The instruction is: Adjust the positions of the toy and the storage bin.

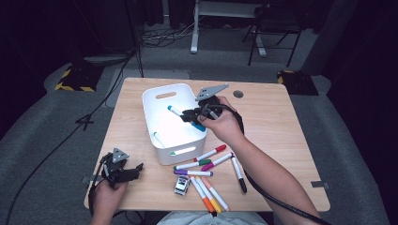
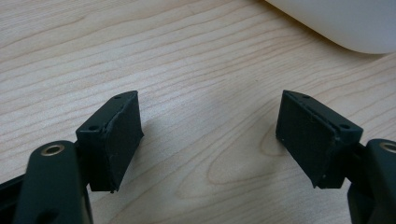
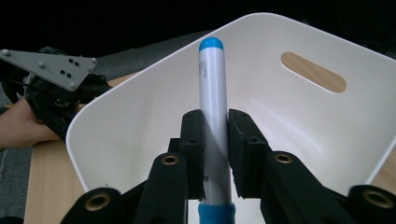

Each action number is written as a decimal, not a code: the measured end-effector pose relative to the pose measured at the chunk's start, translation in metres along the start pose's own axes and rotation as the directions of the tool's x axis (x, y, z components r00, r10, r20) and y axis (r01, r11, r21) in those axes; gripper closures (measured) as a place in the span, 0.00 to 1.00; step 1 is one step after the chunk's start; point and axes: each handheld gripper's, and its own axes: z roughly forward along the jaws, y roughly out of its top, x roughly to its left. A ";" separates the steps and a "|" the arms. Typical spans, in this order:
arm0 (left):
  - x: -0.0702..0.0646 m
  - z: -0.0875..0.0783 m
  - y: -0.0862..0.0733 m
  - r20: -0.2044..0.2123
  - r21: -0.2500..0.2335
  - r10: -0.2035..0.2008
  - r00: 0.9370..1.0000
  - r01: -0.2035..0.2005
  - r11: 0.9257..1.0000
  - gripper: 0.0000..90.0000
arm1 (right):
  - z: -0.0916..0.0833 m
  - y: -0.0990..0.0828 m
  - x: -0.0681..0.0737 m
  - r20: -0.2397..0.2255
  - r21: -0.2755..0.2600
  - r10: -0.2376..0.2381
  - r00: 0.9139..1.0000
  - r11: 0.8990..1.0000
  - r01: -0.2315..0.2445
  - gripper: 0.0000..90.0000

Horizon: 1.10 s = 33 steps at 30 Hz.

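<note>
My right gripper point(image 1: 190, 116) hangs over the white bin point(image 1: 152, 101), shut on a white marker with blue ends point(image 1: 174, 111). In the right gripper view the marker point(image 3: 213, 88) stands upright between the pads point(image 3: 194, 140) and points into the bin point(image 3: 299, 116). My left gripper point(image 1: 137, 167) rests near the table's front left corner. Its jaws stand apart with bare wood between them point(image 2: 210, 126). A corner of the bin point(image 2: 336, 23) shows at the top right of the left gripper view.
Another marker point(image 1: 159, 139) lies inside the bin. Several loose markers lie in front of it: red point(image 1: 211, 153), green point(image 1: 192, 164), purple point(image 1: 193, 173), black point(image 1: 239, 174) and orange point(image 1: 202, 193). A small toy car point(image 1: 181, 185) sits among them.
</note>
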 end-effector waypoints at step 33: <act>0.000 0.000 0.000 0.001 0.002 0.002 1.000 -0.002 1.000 0.25 | 0.033 -0.014 0.003 -0.020 0.209 0.014 1.000 0.978 -0.010 0.85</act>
